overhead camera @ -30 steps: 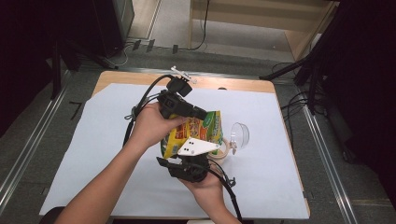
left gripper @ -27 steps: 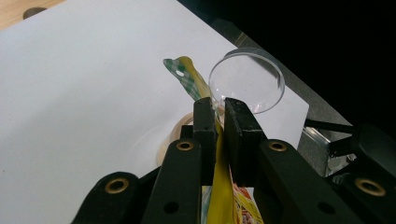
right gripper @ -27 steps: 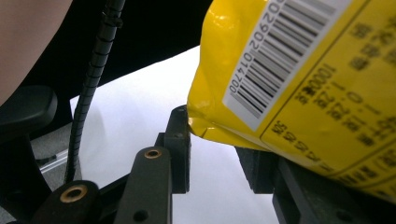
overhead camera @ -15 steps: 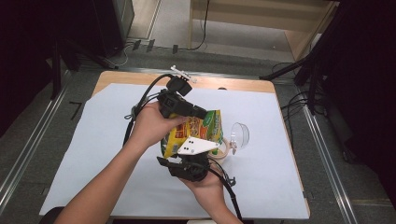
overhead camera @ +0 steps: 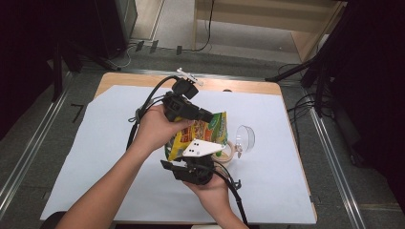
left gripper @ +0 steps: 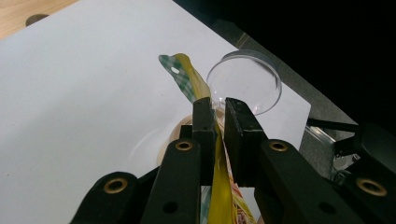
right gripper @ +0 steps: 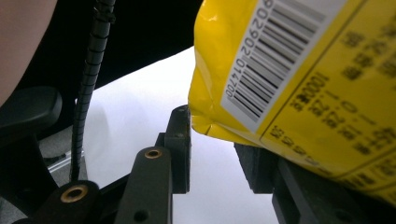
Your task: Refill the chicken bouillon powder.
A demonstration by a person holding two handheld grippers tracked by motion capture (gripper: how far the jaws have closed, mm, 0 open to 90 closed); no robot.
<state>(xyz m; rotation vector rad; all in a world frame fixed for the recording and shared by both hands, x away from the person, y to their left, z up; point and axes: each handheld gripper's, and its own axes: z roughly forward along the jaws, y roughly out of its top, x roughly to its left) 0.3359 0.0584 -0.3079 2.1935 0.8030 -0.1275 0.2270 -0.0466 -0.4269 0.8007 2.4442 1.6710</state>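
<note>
**Both grippers at a yellow bag above the white sheet**

High view: the left gripper (overhead camera: 203, 114) comes in from the left of the bag (overhead camera: 203, 133) and bites its upper edge, the left hand (overhead camera: 157, 129) wrapped round the gripper body. The right gripper (overhead camera: 200, 164) sits just below the bag, its grey plate (overhead camera: 203, 148) lying over the bag's lower part, the right hand (overhead camera: 210, 191) under it. The bag hangs between the two grippers, clear of the sheet (overhead camera: 95, 143). Just right of the bag stands a clear cup (overhead camera: 244, 138) on its side, and a tape roll (overhead camera: 228, 151) lies beside the right gripper's tip, partly behind the bag.

Left gripper view: the left gripper (left gripper: 216, 119) is clamped on the bag (left gripper: 194, 84); the thin yellow edge runs up between the two jaws, which press on it from both sides. The bag's green-checked corner sticks out past the tips. Just beyond the tips lies the cup (left gripper: 245, 79), its round mouth facing this way, on the sheet (left gripper: 84, 93).

Right gripper view: the right gripper (right gripper: 217, 149) has its jaws part-way apart. The bag (right gripper: 299, 84), barcode side facing, fills the space above the right jaw and covers it; its lower corner hangs at the gap. The left jaw stands free of the bag. Whether the right jaw presses on it I cannot tell. The sheet (right gripper: 135, 102) lies beyond.
</note>
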